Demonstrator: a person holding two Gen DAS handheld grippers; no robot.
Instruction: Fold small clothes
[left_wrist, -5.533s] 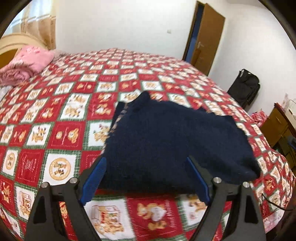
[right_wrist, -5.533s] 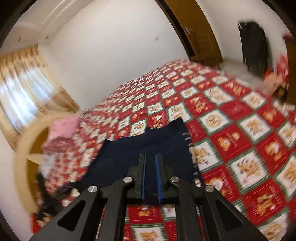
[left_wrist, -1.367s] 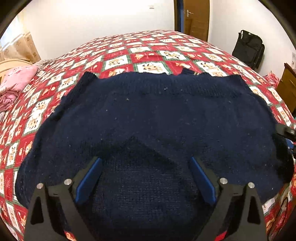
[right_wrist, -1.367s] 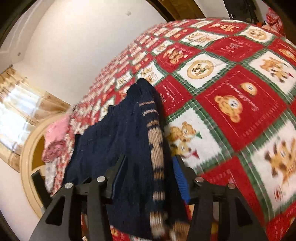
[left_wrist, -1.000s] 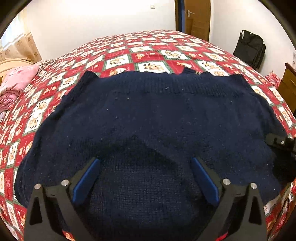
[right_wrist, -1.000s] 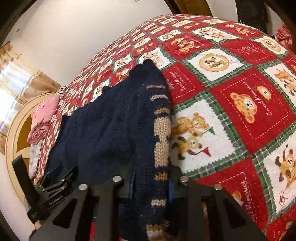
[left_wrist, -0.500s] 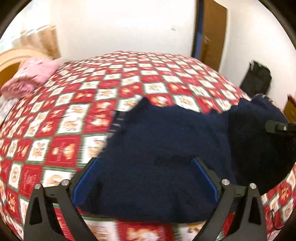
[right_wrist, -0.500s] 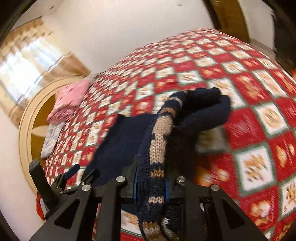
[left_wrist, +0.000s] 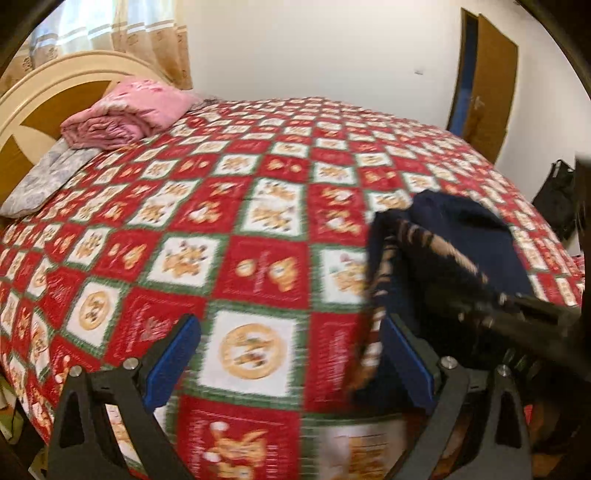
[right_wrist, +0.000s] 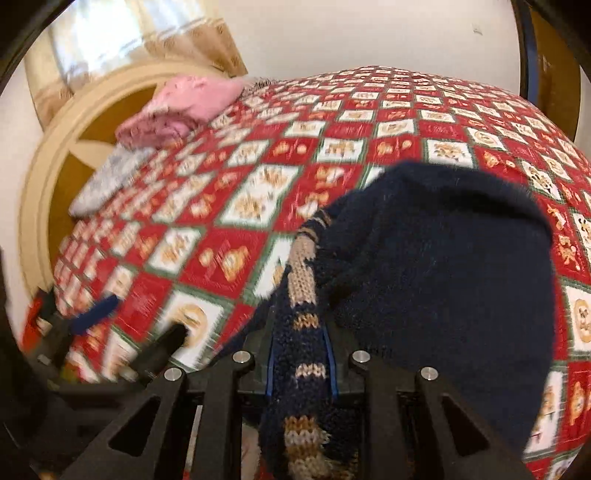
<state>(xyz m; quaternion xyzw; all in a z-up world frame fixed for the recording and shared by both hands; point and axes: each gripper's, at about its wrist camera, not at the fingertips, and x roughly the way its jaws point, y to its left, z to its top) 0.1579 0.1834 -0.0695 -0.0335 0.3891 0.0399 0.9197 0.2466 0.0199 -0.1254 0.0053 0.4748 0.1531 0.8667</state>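
Note:
A navy knitted sweater (right_wrist: 443, 258) with a tan-patterned band hangs bunched above the red teddy-bear bedspread (left_wrist: 258, 166). My right gripper (right_wrist: 301, 332) is shut on the patterned band, which runs down between its blue pads. In the left wrist view the sweater (left_wrist: 461, 236) sits at the right, with the blurred black right gripper (left_wrist: 517, 314) holding it. My left gripper (left_wrist: 288, 325) stands open over bare bedspread, its right pad just beside the sweater's edge and nothing between its fingers. The right wrist view catches the left gripper (right_wrist: 129, 328) at the lower left, blurred.
A folded pink blanket (left_wrist: 129, 114) and a grey pillow (left_wrist: 48, 177) lie by the cream headboard (left_wrist: 37, 96) at the far left. A brown door (left_wrist: 487, 85) and a black bag (left_wrist: 554, 199) are beyond the bed's right side.
The sweater, lying spread earlier, has been lifted and bunched by the right gripper and carried left. The left gripper has swung left off the sweater to bare bedspread.

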